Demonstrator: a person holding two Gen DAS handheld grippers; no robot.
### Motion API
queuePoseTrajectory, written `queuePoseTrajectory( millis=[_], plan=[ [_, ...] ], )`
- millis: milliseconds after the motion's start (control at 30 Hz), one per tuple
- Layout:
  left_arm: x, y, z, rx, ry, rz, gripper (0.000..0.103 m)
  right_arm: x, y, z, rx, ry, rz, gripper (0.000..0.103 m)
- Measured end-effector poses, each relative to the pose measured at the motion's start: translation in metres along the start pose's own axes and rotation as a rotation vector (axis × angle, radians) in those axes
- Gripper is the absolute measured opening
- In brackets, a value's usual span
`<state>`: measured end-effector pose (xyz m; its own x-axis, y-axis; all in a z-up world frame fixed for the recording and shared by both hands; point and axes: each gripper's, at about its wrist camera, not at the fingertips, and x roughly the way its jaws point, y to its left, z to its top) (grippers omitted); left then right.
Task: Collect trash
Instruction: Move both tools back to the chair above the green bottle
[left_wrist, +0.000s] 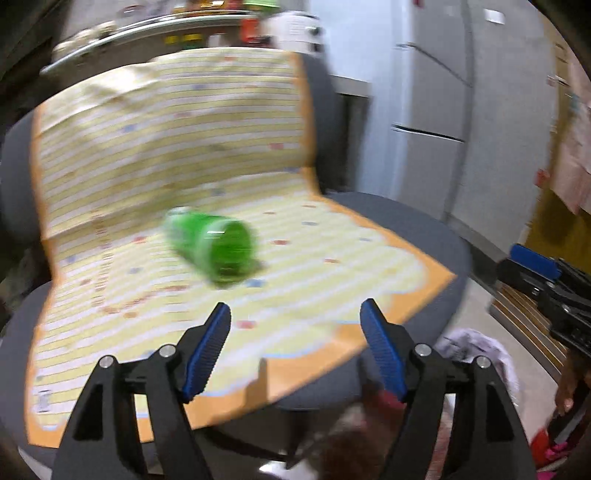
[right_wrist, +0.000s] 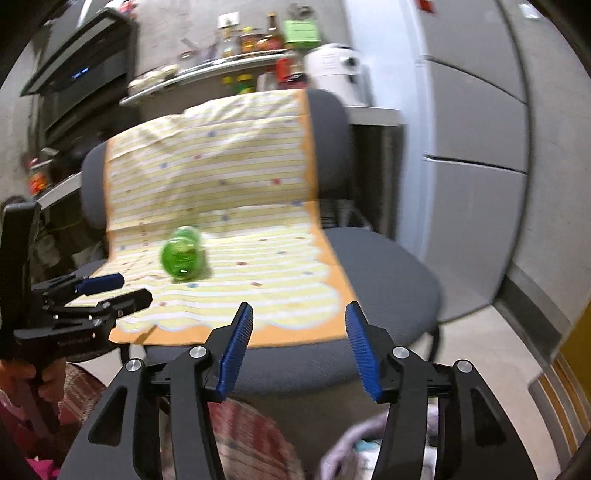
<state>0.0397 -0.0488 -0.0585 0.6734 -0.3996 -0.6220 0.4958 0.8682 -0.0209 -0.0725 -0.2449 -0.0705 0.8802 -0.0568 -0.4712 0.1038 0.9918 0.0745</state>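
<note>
— Reaching now could send it rolling, couldn't it?

— Yes. The green bottle (left_wrist: 212, 251) lies on its side on the striped cloth (left_wrist: 155, 147) over the chair (left_wrist: 424, 236) seat; a nudge from one finger might roll it off the edge, I judge.

— Where is it against your jaws?

— Ahead and apart. My left gripper (left_wrist: 295, 325) is spread wide, empty, the bottle lying left of its gap. My right gripper (right_wrist: 299, 325) is likewise released, farther off.

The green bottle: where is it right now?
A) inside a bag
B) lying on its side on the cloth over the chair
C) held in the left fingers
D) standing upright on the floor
B: the green bottle lies sideways on the cloth, untouched.
</note>
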Motion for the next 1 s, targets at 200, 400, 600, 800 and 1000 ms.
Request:
queuePoseTrajectory(
  millis=[200,400,600,800,1000],
  plan=[
    [0.001,0.064,0.004,-0.129,0.006,0.180,0.080,0.044,0.054,0.028,-0.110,0.016,0.113,0.068],
    [0.007,0.118,-0.002,-0.204,0.034,0.324,0.080,0.092,0.106,0.048,-0.186,0.067,0.201,0.075],
    [0.012,0.148,-0.011,-0.253,0.059,0.335,0.080,0.146,0.144,0.065,-0.230,0.136,0.234,0.077],
    [0.016,0.150,-0.015,-0.262,0.074,0.299,0.074,0.200,0.168,0.078,-0.236,0.204,0.211,0.077],
    [0.016,0.146,-0.016,-0.272,0.076,0.264,0.074,0.216,0.166,0.071,-0.227,0.270,0.181,0.066]
  ],
)
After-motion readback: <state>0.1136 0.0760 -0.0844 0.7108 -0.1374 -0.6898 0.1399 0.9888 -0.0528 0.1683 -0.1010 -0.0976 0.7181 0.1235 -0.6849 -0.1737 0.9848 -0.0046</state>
